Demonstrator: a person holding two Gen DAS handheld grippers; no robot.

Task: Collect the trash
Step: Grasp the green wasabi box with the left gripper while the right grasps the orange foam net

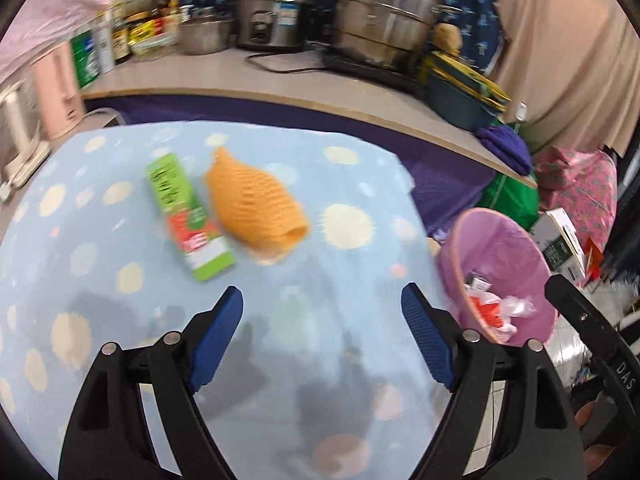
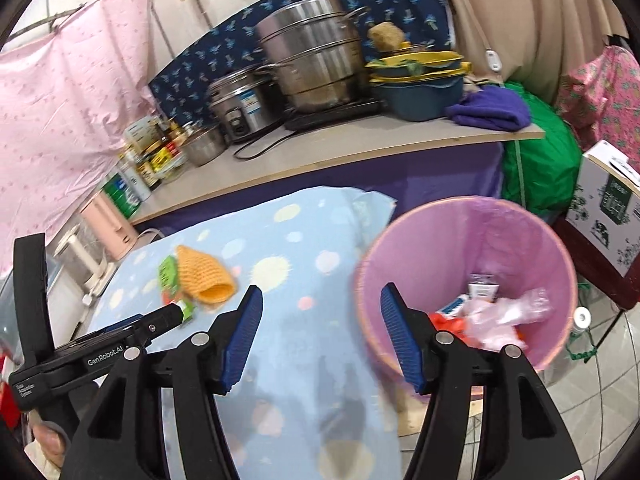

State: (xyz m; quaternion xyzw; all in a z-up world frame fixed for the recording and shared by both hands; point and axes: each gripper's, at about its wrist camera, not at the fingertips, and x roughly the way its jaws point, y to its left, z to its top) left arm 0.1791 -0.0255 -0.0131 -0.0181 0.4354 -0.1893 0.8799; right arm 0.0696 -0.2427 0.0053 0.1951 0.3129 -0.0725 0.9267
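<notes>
With both grippers, left point(image 1: 322, 306) and right point(image 2: 322, 306), wide and empty, straddle the carton point(image 1: 188, 216) lengthwise, then drop it in the bin point(image 2: 516, 232).

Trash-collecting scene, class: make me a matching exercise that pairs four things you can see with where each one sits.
Things:
1. green carton
2. orange net sleeve
3. crumpled plastic wrappers
4. purple cloth

Places:
A. inside the pink bin
B. folded on the end of the counter
C. on the spotted blue cloth, nearer the pink kettle
D. on the spotted blue cloth, on the bin's side of its neighbour

Pairs: 1-C, 2-D, 3-A, 4-B
</notes>
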